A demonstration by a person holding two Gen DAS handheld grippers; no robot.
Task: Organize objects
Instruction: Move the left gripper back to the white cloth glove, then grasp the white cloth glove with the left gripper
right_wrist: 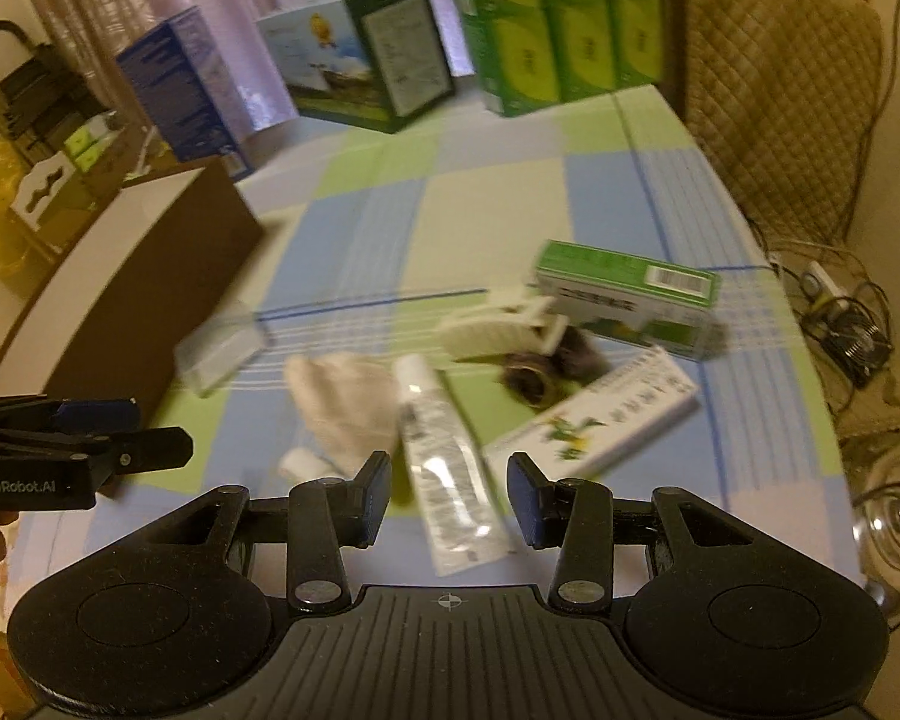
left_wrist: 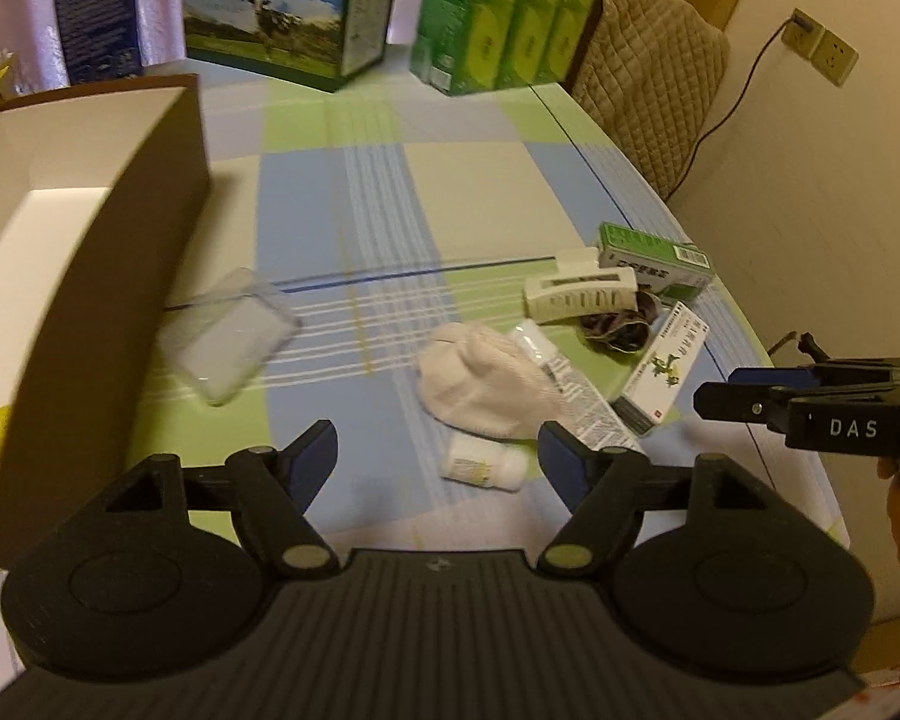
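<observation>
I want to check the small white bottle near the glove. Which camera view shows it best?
The left wrist view: the small white bottle lies sharp between the open left gripper's fingers, below the white glove. In the right wrist view the bottle is only a blurred white patch.

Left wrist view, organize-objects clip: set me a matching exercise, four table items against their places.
Items:
1 clear tray
2 white bottle
3 green carton
4 brown box

Places:
A far right of the clutter
B left edge, standing open
C just ahead of the open left gripper
D beside the brown box

Pairs: 1-D, 2-C, 3-A, 4-B
</observation>
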